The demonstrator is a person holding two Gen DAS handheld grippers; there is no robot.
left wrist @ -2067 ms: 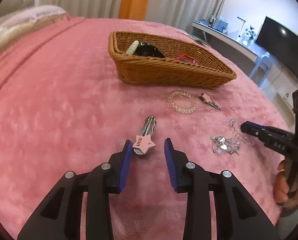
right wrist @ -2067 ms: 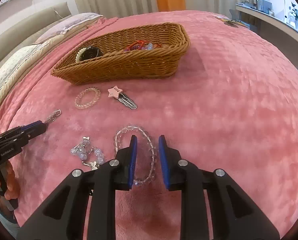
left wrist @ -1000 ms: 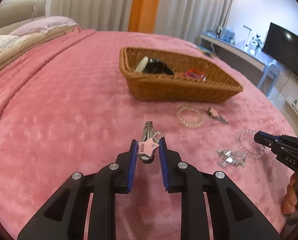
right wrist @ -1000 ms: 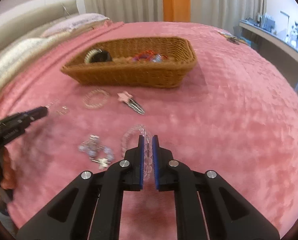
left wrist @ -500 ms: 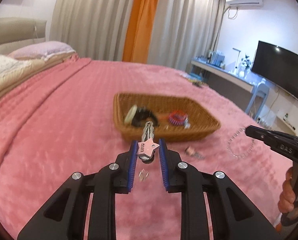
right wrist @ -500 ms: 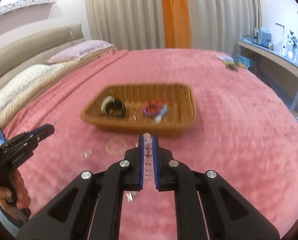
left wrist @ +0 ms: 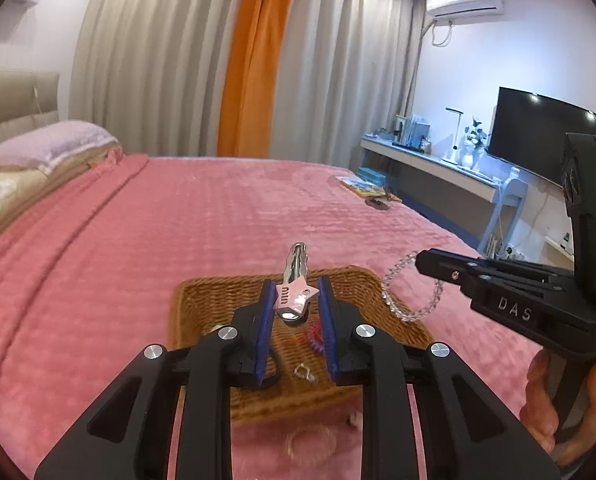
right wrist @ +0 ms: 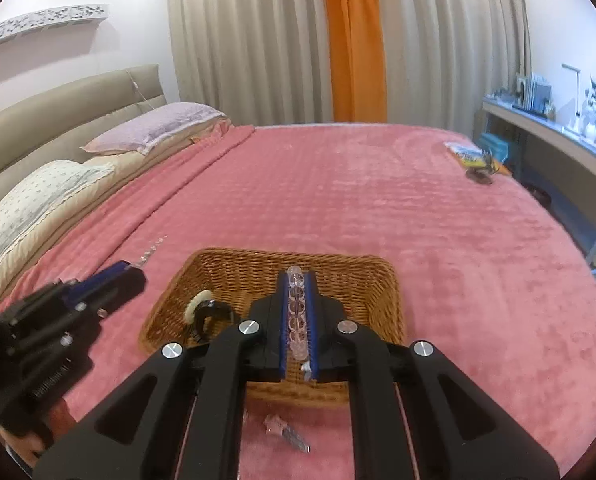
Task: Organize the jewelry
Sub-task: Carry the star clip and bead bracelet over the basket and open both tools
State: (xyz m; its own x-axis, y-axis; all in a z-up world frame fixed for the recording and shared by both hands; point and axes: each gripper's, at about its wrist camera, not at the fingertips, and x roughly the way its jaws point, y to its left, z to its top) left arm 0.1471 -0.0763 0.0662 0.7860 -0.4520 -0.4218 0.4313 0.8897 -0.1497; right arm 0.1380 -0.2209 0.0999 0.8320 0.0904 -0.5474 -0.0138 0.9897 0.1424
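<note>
My left gripper (left wrist: 294,294) is shut on a pink star hair clip (left wrist: 295,294) and holds it above the wicker basket (left wrist: 202,300). My right gripper (right wrist: 298,280) is shut on a clear bead bracelet (right wrist: 297,312), also above the basket (right wrist: 381,292). In the left wrist view the right gripper (left wrist: 419,260) shows at the right with the bracelet (left wrist: 401,312) hanging from its tip. In the right wrist view the left gripper (right wrist: 132,274) shows at the left. The basket holds a black-and-cream piece (right wrist: 206,310) and a red coiled piece (left wrist: 315,336).
A pink blanket (right wrist: 337,184) covers the bed. Another pink clip (right wrist: 284,436) lies in front of the basket, and a pale bead bracelet (left wrist: 311,442) lies near it. Pillows (right wrist: 154,128) are at the far left. A desk (left wrist: 437,168) and TV (left wrist: 545,140) stand right.
Both grippers closed on their pieces, lifted them off the blanket and carried them forward until they hang over the basket.
</note>
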